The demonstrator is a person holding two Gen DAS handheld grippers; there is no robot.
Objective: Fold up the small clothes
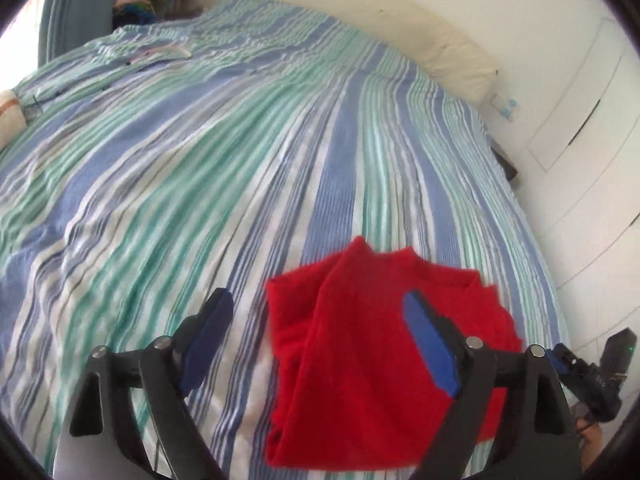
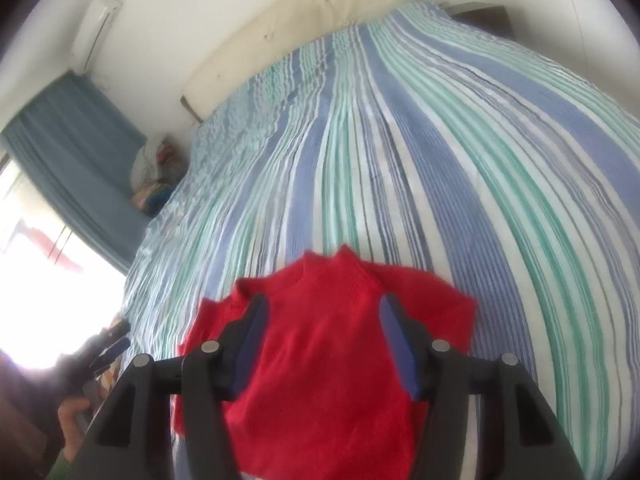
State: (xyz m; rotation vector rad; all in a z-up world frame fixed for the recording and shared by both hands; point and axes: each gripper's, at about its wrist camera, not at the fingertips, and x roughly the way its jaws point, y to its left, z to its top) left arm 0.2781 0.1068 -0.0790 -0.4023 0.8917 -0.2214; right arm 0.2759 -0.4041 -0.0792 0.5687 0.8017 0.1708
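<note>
The red garment (image 1: 360, 360) lies folded in layers on the near edge of the striped bedspread (image 1: 200, 160), and both the left gripper (image 1: 320, 344) and right gripper (image 2: 320, 344) hang above it with jaws spread and empty, apparently let go so the fold rests flat.

Left claw (image 1: 318, 330) and right claw (image 2: 320, 334) alike – black angular arms, flat blue pads on the inner finger faces, round silver pivot screws at the joints, a green sleeve cuff (image 2: 60, 466) – at the person's hand (image 2: 74, 420)
</note>
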